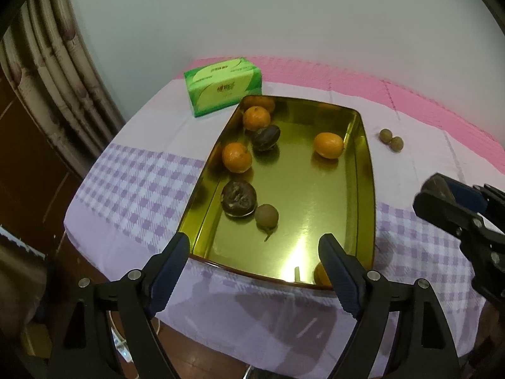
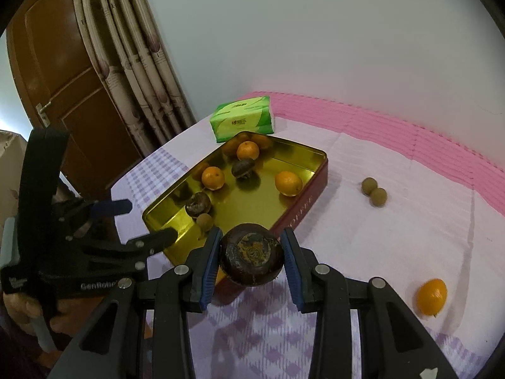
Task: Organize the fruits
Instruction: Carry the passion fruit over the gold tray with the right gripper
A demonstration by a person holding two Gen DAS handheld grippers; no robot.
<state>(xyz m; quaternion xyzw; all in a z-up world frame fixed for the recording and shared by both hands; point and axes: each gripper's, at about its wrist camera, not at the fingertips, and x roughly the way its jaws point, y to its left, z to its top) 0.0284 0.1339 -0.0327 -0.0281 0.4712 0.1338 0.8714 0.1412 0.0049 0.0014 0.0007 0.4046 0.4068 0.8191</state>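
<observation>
The right hand-held gripper (image 2: pixel 251 260) held a dark brown round fruit (image 2: pixel 251 259) tight between its two blue pads. It hung just over the near corner of the gold tin tray (image 2: pixel 307 153).

The left hand-held gripper (image 1: pixel 252 259) was wide apart with nothing between its fingers. It hung over the near edge of the tray, and an orange (image 1: pixel 321 274) peeked out beside its right finger.

Inside the tray lay three more oranges (image 1: pixel 328 145), two dark wrinkled fruits (image 1: pixel 238 198) and one small brown round fruit (image 1: pixel 266 217). That small one touched a dark fruit.

The tray sat on a surface with a purple checked cloth (image 2: pixel 394 221). Two little brown fruits (image 2: pixel 374 191) sat together on the cloth, well apart from the tray. One more orange (image 2: pixel 431 295) lay alone on the cloth at the right.

A green tissue box (image 2: pixel 241 122) stood just behind the tray
</observation>
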